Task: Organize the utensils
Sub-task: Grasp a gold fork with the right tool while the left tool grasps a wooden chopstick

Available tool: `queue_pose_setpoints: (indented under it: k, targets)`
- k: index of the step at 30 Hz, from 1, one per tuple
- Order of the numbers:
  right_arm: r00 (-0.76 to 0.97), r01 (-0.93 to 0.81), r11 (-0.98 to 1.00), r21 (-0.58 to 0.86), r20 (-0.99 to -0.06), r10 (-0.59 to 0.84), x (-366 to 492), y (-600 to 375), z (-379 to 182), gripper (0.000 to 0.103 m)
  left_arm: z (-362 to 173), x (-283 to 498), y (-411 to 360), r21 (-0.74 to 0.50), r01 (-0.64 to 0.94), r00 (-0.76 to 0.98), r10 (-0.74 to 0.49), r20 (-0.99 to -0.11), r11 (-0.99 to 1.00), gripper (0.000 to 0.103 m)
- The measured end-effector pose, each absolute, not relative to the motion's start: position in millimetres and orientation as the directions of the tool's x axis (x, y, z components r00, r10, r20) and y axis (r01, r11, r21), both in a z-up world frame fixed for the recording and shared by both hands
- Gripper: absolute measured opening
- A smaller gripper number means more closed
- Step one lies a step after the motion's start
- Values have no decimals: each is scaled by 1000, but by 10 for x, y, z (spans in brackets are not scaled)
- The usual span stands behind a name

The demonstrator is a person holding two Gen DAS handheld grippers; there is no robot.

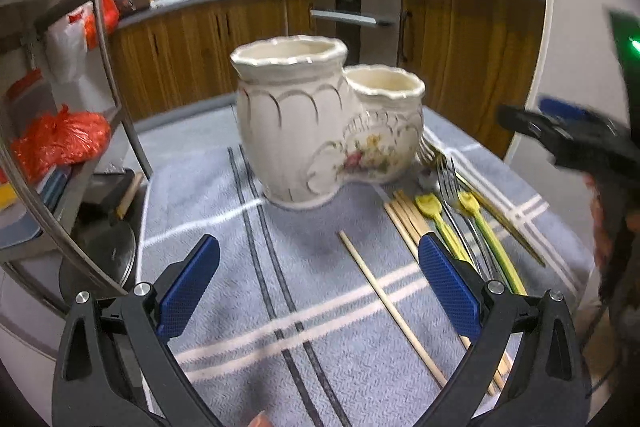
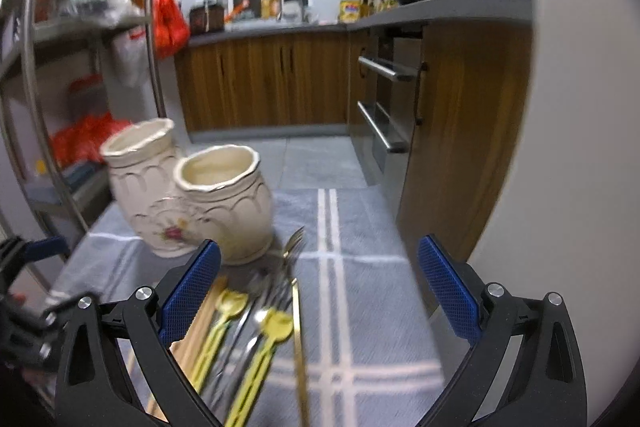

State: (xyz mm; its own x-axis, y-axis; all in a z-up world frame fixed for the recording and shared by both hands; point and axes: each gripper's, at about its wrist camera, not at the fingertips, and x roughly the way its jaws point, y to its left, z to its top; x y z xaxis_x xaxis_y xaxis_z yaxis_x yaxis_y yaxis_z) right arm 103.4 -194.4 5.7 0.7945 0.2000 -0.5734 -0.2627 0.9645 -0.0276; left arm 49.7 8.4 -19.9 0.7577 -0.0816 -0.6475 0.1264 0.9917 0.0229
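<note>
A cream ceramic holder with two joined pots (image 1: 320, 123) stands on a grey-blue striped cloth (image 1: 224, 267); both pots look empty. It also shows in the right wrist view (image 2: 192, 195). To its right lie loose utensils: wooden chopsticks (image 1: 408, 223), yellow-green spoons (image 1: 472, 215), silver forks (image 1: 452, 187) and a gold fork (image 1: 504, 219). One chopstick (image 1: 388, 303) lies apart, between my left gripper's fingers. My left gripper (image 1: 318, 287) is open and empty above the cloth. My right gripper (image 2: 318, 287) is open and empty above the utensil pile (image 2: 256, 327).
A metal shelf rack (image 1: 116, 99) with red bags (image 1: 60, 139) stands left of the cloth. Wooden kitchen cabinets (image 2: 264, 83) and a counter lie beyond. A white wall edge (image 2: 560, 147) is close on the right.
</note>
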Motion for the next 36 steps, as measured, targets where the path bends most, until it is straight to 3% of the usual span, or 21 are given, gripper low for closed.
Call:
queue_pose_setpoints:
  k: [4, 6, 8, 10, 13, 18, 20, 22, 28, 33, 36]
  targets:
    - [694, -335, 942, -3, -677, 245, 1389, -1840, -118, 95, -229, 496, 130, -33, 145, 721, -129, -681, 989, 98]
    - [651, -375, 927, -3, -713, 261, 1480, -1767, -222, 84, -256, 505, 143, -40, 144, 708, -131, -694, 989, 98]
    - [617, -375, 927, 5, -745, 253, 1565, -1750, -326, 59, -276, 513, 159, -32, 134, 699, -117, -705, 991, 97]
    - [591, -389, 920, 36, -757, 280, 1613, -1745, -396, 57, -297, 511, 163, -38, 150, 689, -132, -713, 988, 97]
    - [548, -406, 910, 87, -773, 319, 1689, -1729, -446, 39, -328, 520, 134, -20, 154, 684, -121, -720, 988, 97]
    - [512, -406, 907, 114, -793, 329, 1818, -1688, -508, 28, -370, 546, 49, -9, 176, 666, -126, -735, 984, 97]
    - [497, -413, 900, 137, -795, 349, 1847, -1685, -526, 18, -391, 553, 1, -3, 184, 656, -126, -744, 983, 95]
    - [491, -416, 894, 167, -786, 376, 1836, -1693, -532, 10, -416, 564, -50, -12, 195, 637, -136, -759, 981, 84]
    - [529, -396, 894, 212, -743, 410, 1791, -1834, -438, 8, -497, 539, -215, -12, 227, 585, -146, -798, 974, 50]
    - [573, -394, 887, 242, -690, 442, 1727, -1995, -292, 7, -563, 522, -266, 3, 222, 567, -127, -814, 975, 38]
    - [607, -408, 881, 241, -649, 459, 1608, -2070, -160, 6, -553, 525, -280, 20, 213, 574, -108, -812, 977, 21]
